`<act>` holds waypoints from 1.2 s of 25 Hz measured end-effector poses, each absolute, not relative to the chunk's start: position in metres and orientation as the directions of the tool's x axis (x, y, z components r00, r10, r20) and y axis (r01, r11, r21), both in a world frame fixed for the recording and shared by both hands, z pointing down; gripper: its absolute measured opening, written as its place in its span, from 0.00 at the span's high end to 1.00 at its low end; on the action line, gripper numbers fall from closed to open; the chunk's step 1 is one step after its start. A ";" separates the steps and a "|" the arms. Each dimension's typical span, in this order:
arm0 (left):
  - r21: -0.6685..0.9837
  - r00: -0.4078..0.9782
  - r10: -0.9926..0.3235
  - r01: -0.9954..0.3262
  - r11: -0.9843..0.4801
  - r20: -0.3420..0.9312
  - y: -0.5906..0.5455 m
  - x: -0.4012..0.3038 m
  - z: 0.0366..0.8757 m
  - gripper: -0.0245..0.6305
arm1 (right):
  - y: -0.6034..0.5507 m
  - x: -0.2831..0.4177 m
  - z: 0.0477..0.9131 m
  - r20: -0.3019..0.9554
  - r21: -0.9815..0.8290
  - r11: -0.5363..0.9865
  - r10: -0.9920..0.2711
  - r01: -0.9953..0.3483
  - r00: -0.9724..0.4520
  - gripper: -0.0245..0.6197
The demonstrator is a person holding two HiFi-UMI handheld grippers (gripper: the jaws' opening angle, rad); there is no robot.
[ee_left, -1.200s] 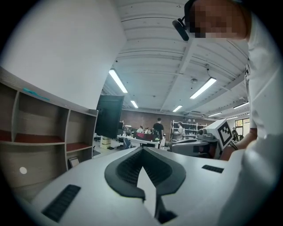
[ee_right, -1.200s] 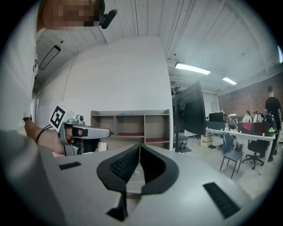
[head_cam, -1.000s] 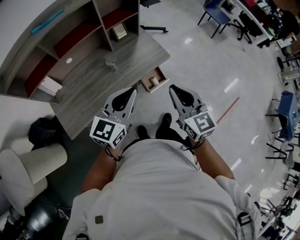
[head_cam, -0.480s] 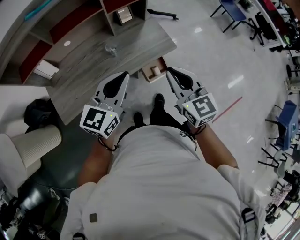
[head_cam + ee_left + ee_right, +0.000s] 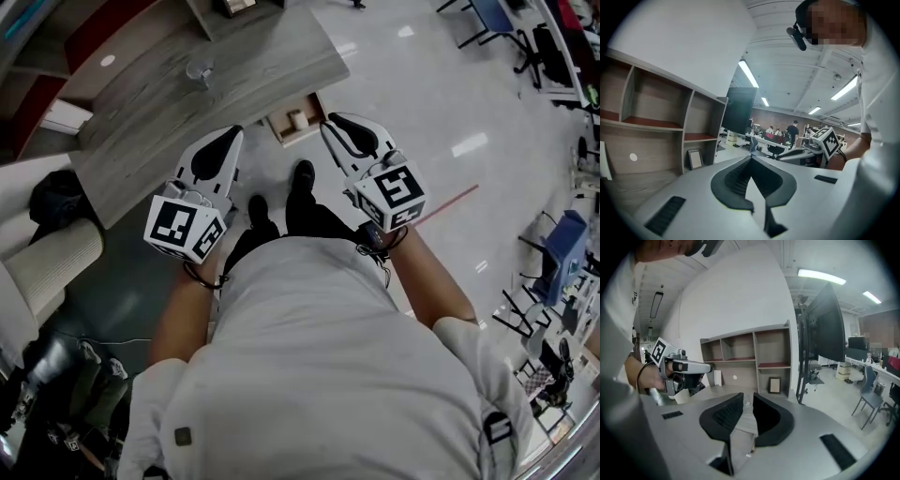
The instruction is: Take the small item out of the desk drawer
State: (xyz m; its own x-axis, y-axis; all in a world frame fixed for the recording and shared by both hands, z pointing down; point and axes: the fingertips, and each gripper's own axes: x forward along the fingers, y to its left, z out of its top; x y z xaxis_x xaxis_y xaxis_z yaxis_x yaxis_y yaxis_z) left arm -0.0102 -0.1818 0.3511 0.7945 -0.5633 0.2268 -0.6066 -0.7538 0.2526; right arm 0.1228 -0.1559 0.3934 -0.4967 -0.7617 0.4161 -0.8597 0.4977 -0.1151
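Now both grippers have come down and forward since a second ago, and the right gripper (image 5: 331,124) sits with its tip just beside the open drawer (image 5: 278,128) under the desk (image 5: 234,75), where the small item (image 5: 298,119), a pale little cylinder, lies untouched. Its jaws have just been opening and stand a crack apart with nothing between them, while the left gripper (image 5: 228,136) hangs near, jaws together and empty. I judge I'm lining up the reach, and the right must spread wider first.
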 end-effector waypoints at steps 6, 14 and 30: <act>0.288 0.774 -0.568 -0.632 -0.720 0.279 -0.196 0.004 0.392 0.94 | -0.177 0.142 0.447 0.498 -0.153 0.511 -0.699 -0.846 -0.513 0.80; 0.317 0.755 -0.555 -0.652 -0.688 0.349 -0.205 0.019 0.448 0.94 | -0.192 0.156 0.526 0.598 -0.196 0.540 -0.595 -0.818 -0.536 0.73; 0.370 0.760 -0.478 -0.639 -0.674 0.441 -0.206 0.028 0.556 0.94 | -0.204 0.156 0.678 0.737 -0.264 0.542 -0.421 -0.798 -0.529 0.68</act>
State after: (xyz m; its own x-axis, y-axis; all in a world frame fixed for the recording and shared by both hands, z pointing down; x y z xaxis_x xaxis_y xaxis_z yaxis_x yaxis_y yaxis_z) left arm 0.0282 -0.2064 0.5560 0.7599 -0.4779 0.4406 -0.6388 -0.6744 0.3702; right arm 0.1556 -0.2042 0.6785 -0.5293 -0.4206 0.7368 -0.7979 0.5422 -0.2636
